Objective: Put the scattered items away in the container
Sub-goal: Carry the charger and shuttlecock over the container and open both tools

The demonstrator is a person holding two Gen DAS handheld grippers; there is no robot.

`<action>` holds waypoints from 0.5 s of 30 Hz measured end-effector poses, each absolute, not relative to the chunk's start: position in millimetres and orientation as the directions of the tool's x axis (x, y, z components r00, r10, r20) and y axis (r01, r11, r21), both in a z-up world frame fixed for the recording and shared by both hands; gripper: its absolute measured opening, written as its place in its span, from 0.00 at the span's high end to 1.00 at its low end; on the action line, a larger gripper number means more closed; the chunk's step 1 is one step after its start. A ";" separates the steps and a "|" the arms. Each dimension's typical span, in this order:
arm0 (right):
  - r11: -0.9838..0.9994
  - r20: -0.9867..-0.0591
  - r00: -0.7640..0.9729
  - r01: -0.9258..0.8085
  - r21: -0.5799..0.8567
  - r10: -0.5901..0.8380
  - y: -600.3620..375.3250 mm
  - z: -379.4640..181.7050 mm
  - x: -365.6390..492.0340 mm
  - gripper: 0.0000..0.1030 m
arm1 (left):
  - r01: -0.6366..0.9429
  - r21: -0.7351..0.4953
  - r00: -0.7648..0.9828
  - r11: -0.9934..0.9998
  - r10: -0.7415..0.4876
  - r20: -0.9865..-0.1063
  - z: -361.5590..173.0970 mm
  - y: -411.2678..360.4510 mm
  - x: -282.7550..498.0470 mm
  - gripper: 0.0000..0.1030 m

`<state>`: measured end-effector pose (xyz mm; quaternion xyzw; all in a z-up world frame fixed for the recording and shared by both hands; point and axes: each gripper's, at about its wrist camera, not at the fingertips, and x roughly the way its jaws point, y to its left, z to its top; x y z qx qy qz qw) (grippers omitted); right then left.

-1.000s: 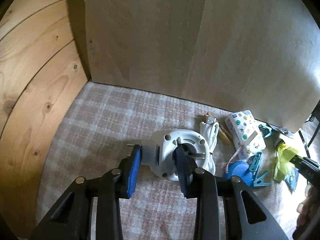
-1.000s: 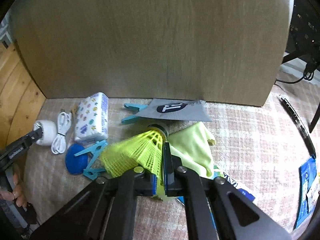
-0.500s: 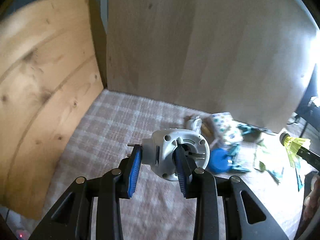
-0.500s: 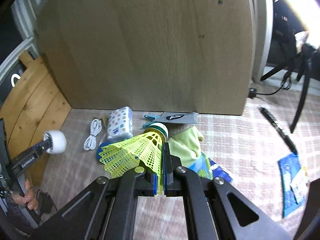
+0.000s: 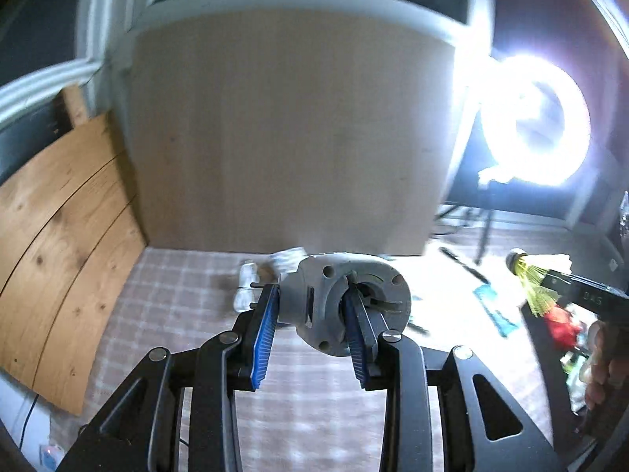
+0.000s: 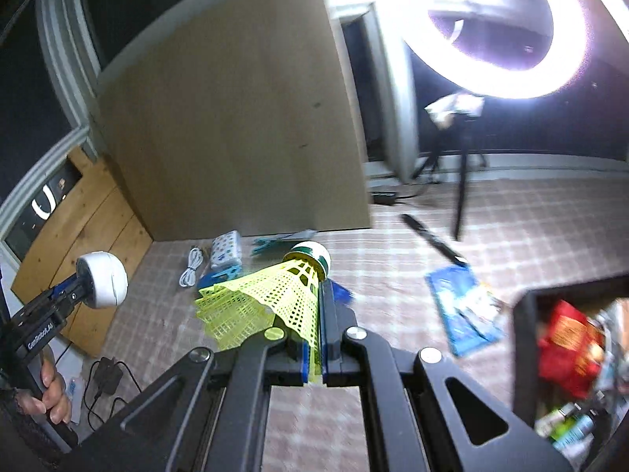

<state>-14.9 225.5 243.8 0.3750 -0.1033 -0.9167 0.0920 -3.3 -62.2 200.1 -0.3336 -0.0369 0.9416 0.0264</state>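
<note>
While both grippers hang above the checked cloth, left gripper jaws clench a white round device. Right gripper jaws pinch a yellow shuttlecock; black container sits lower right, already holding items.

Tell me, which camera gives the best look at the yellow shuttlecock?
The right wrist view: the yellow shuttlecock fills the centre, pinched in the right gripper. The left wrist view shows it small and blurred at the right edge.

The shuttlecock is yellow plastic net; the round white gadget looks like smooth plastic; the checked floor cloth looks soft; the side board is knotty wood
</note>
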 end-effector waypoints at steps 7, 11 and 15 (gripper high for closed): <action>-0.963 -0.632 -0.753 0.005 0.271 -0.182 296.2 268.3 42.2 0.97 | -0.174 -0.088 -0.770 -0.981 0.191 -0.609 220.0 12.3 19.3 0.70; -0.963 -0.622 -0.771 -0.041 0.266 -0.139 346.5 280.2 74.8 0.97 | -0.227 -0.092 -0.757 -0.970 0.235 -0.609 222.2 57.0 25.8 0.70; -0.968 -0.624 -0.778 -0.095 0.232 -0.073 400.1 285.8 100.1 0.97 | -0.261 -0.112 -0.741 -0.959 0.274 -0.613 219.5 102.7 32.8 0.70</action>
